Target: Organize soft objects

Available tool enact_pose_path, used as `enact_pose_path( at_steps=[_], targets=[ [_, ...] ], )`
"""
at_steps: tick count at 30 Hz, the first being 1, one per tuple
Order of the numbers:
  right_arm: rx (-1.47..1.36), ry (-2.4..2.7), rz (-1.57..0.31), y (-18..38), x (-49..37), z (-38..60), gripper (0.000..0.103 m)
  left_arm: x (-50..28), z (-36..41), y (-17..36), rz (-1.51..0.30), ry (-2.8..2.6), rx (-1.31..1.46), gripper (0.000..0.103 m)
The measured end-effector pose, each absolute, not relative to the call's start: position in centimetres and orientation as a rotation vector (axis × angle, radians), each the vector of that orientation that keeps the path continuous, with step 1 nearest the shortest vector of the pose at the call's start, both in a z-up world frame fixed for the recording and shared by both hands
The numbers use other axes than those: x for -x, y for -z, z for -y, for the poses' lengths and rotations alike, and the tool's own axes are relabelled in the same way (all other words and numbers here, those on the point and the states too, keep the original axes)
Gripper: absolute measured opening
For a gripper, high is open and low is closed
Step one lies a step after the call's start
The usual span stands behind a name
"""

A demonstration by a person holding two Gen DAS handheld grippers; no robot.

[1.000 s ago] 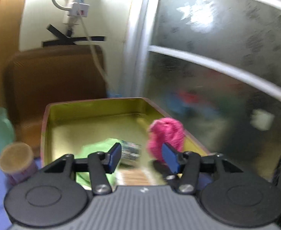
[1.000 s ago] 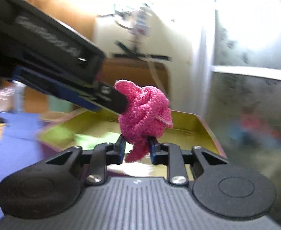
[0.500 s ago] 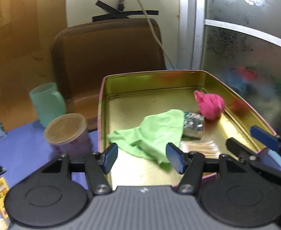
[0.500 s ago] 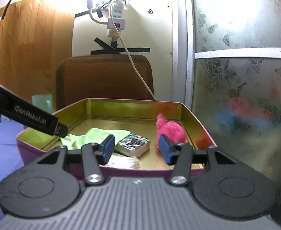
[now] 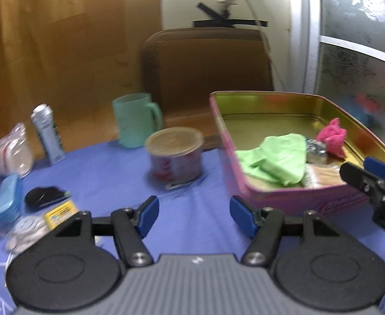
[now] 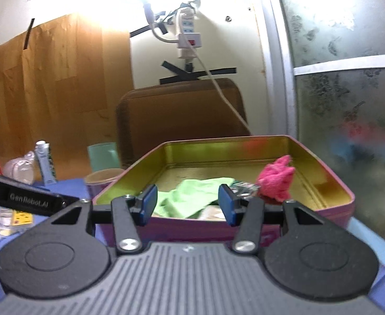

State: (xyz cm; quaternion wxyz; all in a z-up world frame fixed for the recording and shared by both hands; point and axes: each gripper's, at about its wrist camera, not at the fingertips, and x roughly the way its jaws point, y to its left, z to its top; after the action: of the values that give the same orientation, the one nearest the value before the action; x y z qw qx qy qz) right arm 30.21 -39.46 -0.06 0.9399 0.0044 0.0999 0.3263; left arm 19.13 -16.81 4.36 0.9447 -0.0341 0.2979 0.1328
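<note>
Pink cloth (image 6: 276, 182) in tin (image 6: 334, 183); both hand-held grippers empty, apart.

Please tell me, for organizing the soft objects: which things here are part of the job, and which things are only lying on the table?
Part of the job:
- pink knitted cloth
- green cloth
- tin box holding both
- left gripper and right gripper, both open and empty

Only lying about:
- teal mug
- lidded can
- white tube
- black pouch
</note>
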Motion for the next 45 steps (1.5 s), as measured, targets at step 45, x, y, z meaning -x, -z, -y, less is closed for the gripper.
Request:
enact_pose_path(
  at_steps=[45],
  targets=[
    [-0.147, -0.561, -0.59, 4.4, -25.1, 34.2, 0.057, -10.4, 10.9, 2.0, -0.549, -0.07, 0.203, 0.074]
  ],
)
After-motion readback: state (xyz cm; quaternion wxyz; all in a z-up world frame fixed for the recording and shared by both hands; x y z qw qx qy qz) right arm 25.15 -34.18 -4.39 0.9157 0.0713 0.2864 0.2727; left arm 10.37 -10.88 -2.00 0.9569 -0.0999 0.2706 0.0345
